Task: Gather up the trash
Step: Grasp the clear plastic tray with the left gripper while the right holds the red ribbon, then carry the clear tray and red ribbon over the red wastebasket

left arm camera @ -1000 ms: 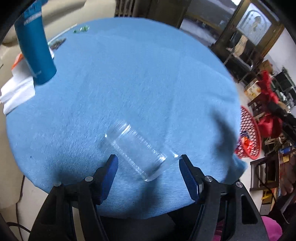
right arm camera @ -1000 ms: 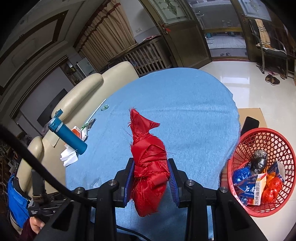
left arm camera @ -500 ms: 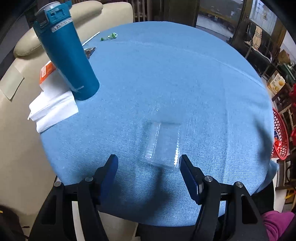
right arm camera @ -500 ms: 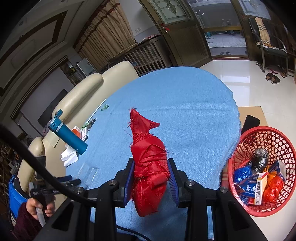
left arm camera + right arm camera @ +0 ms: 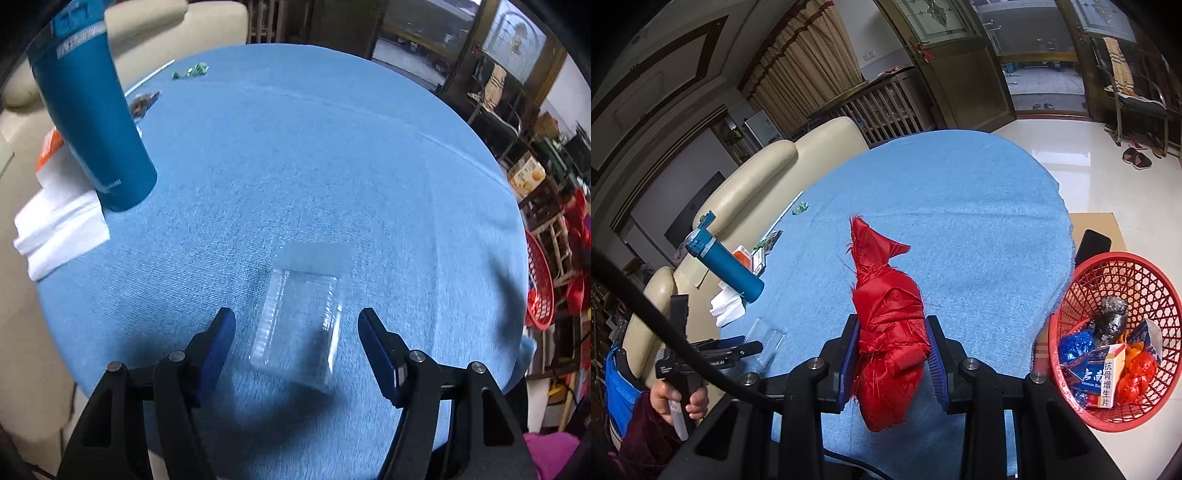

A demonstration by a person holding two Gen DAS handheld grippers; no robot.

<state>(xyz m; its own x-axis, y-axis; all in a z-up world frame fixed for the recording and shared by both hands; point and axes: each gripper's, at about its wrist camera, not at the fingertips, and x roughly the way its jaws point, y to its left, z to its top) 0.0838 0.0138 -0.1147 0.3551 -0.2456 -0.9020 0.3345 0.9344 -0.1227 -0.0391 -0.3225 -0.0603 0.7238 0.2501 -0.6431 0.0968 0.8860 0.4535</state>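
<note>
A clear plastic box [image 5: 301, 325] lies on the blue tablecloth [image 5: 314, 166], between the fingers of my left gripper [image 5: 296, 323], which is open around it without touching. The box also shows faintly in the right wrist view [image 5: 767, 338], next to the left gripper [image 5: 738, 350]. My right gripper [image 5: 892, 354] is shut on a knotted red cloth bundle [image 5: 888, 332] and holds it above the table's near edge. A red trash basket [image 5: 1115, 347] stands on the floor to the right, with wrappers and a small carton inside.
A teal bottle [image 5: 92, 122] stands at the table's left on white tissues [image 5: 59, 225]. Green scraps [image 5: 190, 71] and a straw lie at the far left edge. A cream sofa [image 5: 757, 177] is behind the table. The basket's rim [image 5: 541, 280] shows at right.
My left gripper has swung round and closed in on the clear box, which now lies lengthwise between the open fingers. My right gripper with the red bundle has stayed nearly still.
</note>
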